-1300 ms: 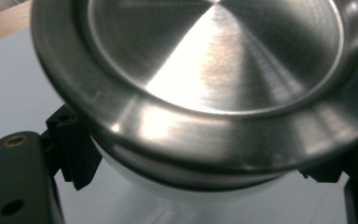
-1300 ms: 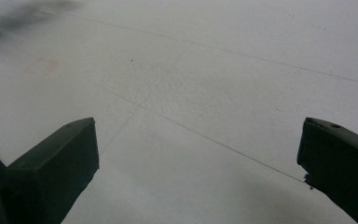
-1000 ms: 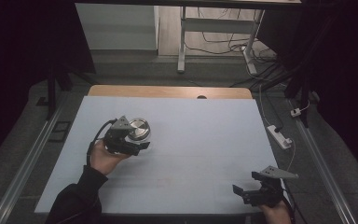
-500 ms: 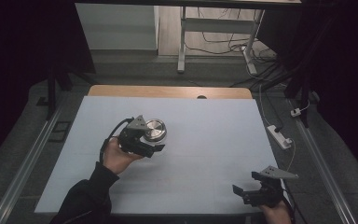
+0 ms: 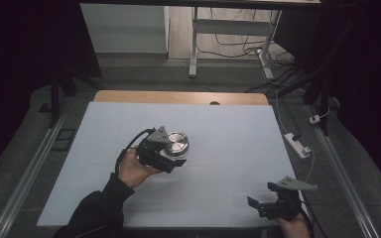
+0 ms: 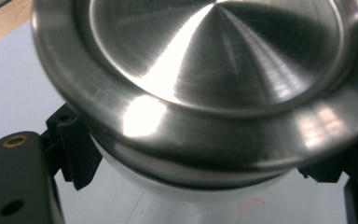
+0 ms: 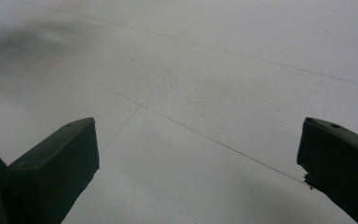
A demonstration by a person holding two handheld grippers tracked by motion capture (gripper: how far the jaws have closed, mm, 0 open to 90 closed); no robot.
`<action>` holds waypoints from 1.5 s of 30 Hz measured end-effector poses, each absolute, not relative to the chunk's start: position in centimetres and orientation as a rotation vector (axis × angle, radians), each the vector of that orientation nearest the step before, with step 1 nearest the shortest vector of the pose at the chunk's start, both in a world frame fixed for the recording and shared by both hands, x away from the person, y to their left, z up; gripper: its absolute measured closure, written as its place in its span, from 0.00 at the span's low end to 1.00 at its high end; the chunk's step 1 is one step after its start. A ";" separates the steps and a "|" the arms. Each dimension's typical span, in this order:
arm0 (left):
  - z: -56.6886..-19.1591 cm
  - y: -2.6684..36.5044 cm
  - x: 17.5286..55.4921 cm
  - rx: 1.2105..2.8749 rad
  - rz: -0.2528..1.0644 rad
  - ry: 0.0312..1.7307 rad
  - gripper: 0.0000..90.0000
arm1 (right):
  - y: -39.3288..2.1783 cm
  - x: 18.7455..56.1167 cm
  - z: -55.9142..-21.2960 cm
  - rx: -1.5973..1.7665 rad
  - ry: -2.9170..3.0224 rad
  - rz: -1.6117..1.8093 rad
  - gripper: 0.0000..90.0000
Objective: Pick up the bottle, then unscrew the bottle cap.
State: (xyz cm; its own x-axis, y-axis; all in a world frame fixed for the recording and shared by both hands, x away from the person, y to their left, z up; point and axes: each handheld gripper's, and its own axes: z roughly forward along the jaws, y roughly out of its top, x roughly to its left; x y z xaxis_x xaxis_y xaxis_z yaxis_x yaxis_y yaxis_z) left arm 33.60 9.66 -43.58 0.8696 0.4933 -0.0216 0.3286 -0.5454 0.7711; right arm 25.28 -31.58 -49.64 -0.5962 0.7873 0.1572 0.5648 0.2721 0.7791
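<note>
Pale table (image 5: 228, 129) lay bare ahead of the right gripper (image 5: 265, 206), jaws apart. Left gripper (image 5: 171, 156) clamped a round, shiny, brushed steel lid (image 5: 176, 143), carried between its jaws.

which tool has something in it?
The left tool: its jaws are shut on the round steel lid. The right tool stands open over bare table, nothing between its jaws.

Round brushed-steel lid (image 5: 176, 143), flat face up, tilted, held above the table's middle.
</note>
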 end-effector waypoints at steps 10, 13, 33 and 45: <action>-43.9 9.3 33.3 2.207 0.247 0.585 0.18 | -31.6 25.2 -49.6 1.237 2.273 1.231 0.00; -44.1 9.3 33.4 2.208 0.246 0.586 0.18 | -31.6 25.1 -49.5 1.230 2.267 1.232 0.00; -44.4 9.5 33.0 2.186 0.229 0.587 0.18 | -28.7 25.0 -47.4 1.080 2.330 1.285 0.00; -44.5 9.7 32.8 2.178 0.235 0.582 0.18 | -25.4 25.9 -45.4 0.941 2.390 1.331 0.00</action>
State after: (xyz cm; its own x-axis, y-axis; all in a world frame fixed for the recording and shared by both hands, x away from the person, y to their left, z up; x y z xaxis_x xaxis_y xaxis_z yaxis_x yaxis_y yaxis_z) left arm 32.77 9.71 -44.49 0.8740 0.4847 -0.0341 0.3257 -0.5324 0.7813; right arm 25.88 -25.41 -45.37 -0.7608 0.6425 0.0912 0.4159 0.3749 0.8285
